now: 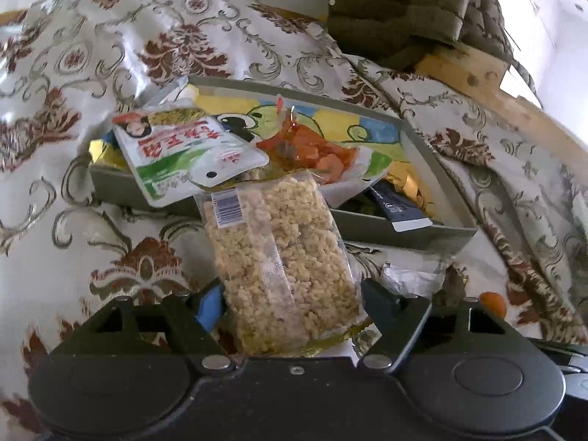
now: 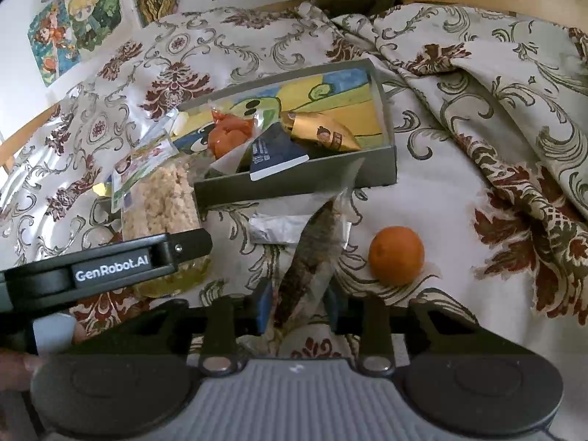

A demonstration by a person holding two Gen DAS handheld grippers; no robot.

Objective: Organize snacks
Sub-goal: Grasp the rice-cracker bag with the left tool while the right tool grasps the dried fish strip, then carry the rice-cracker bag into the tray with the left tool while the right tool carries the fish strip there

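Observation:
My left gripper [image 1: 290, 301] is shut on a clear pack of puffed rice cake [image 1: 279, 257], its far end resting over the front wall of the grey box [image 1: 386, 231]. A white and green pouch [image 1: 183, 154] and an orange snack bag [image 1: 308, 147] lie in the box. My right gripper [image 2: 297, 305] is shut on a clear packet with a dried fish [image 2: 312, 253], which points toward the box [image 2: 294, 183]. The left gripper [image 2: 110, 268] shows in the right wrist view with the rice cake [image 2: 161, 202]. A gold packet [image 2: 323, 132] and a dark blue packet [image 2: 275, 154] lie in the box.
An orange [image 2: 397, 255] sits on the floral cloth [image 2: 477, 169] right of the fish packet. A crumpled silver wrapper [image 2: 279, 228] lies in front of the box. A wooden chair rail [image 1: 488, 92] and a dark cushion [image 1: 404, 7] are behind the box.

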